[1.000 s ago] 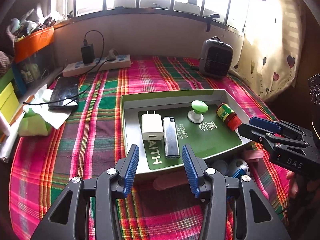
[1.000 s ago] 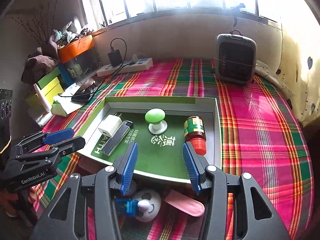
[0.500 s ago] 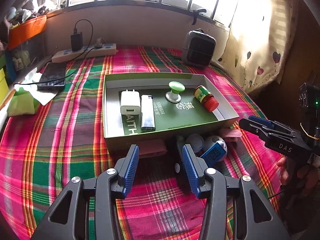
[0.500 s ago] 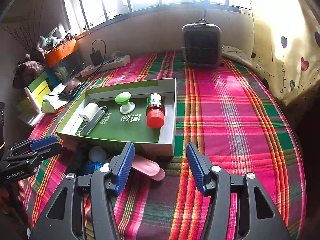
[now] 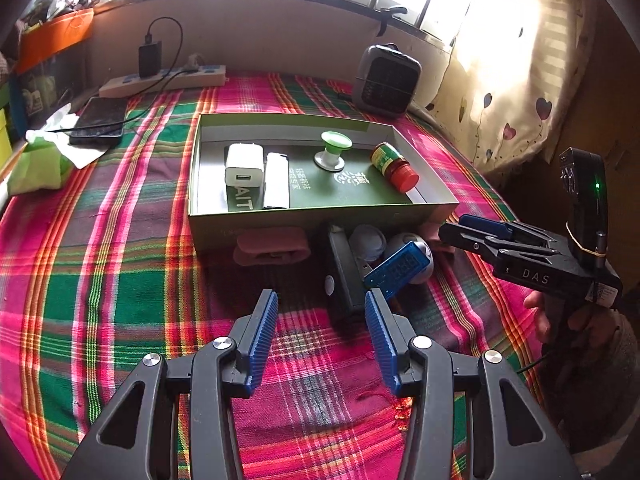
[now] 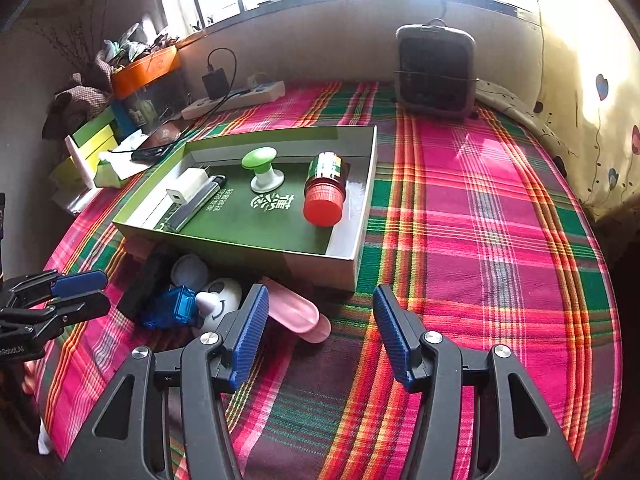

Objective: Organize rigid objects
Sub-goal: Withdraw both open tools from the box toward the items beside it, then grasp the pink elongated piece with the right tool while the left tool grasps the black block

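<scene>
My right tool [image 6: 316, 332] gapes empty over the pink case [image 6: 298, 312], left tool [image 5: 318, 334] likewise open; with the loose things crammed against the box [image 6: 320, 266] wall, I fear a finger shoving its neighbours.

The plaid cloth [image 6: 492, 216] to the right of the green box [image 6: 360, 240] is lying bare, leaving wide room. Small things are crowding the box's near wall (a pink case [image 6: 298, 312], a blue gadget [image 6: 172, 306], a black block [image 5: 344, 276]), blocking that way in.
</scene>
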Available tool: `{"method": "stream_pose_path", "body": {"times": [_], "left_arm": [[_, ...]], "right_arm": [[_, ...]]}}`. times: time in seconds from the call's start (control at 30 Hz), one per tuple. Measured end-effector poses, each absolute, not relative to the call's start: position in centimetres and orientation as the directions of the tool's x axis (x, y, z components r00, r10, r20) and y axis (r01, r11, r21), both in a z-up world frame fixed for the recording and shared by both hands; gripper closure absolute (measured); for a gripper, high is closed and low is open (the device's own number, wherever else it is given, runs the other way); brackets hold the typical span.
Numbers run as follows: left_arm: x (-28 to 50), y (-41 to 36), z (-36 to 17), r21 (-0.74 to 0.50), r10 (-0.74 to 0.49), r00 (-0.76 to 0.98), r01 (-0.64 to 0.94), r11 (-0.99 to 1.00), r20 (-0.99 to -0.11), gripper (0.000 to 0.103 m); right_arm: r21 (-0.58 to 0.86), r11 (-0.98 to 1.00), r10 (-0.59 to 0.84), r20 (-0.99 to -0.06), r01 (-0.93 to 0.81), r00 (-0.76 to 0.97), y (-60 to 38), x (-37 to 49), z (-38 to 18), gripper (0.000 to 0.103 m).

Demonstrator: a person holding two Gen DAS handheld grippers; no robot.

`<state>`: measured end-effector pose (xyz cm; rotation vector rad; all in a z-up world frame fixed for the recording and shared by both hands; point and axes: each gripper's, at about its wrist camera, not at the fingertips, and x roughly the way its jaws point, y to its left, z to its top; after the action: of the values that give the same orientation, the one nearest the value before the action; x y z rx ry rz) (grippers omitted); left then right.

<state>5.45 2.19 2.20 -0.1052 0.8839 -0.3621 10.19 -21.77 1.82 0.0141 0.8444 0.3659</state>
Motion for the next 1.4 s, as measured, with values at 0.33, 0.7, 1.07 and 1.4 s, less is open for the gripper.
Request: {"method": "stream_pose_path", "body": {"times": [0.33, 0.7, 1.07, 1.4], "left_arm": [[5.5, 1.7, 1.9, -0.244, -0.365, 0.564, 0.281, 0.928, -0.741, 0.058], [6.0, 0.8, 2.0, -0.243, -0.372, 0.559, 0.293, 0.925, -0.741, 0.058], [7.4, -0.8, 1.7, -0.204, -0.330, 0.560, 0.277, 0.939, -0.759, 0.058], [8.1, -0.6, 1.0, -0.184, -0.290, 0.560, 0.238, 0.954, -0.776, 0.058]], "right_arm": [[0.170, 0.896, 0.387, -0.751, -0.410, 0.535, -20.2, 9.3, 1.2, 0.047], [0.114, 0.890, 0.364, -0.760, -0.442, 0.538, -19.4, 8.2, 1.3, 0.047], [0.058, 0.934, 0.271, -0.755, -0.352, 0.597, -19.6, 9.4, 1.6, 0.048], [0.047, 0.944, 0.247, -0.757, -0.327, 0.605, -19.4, 9.9, 1.3, 0.049]]}}
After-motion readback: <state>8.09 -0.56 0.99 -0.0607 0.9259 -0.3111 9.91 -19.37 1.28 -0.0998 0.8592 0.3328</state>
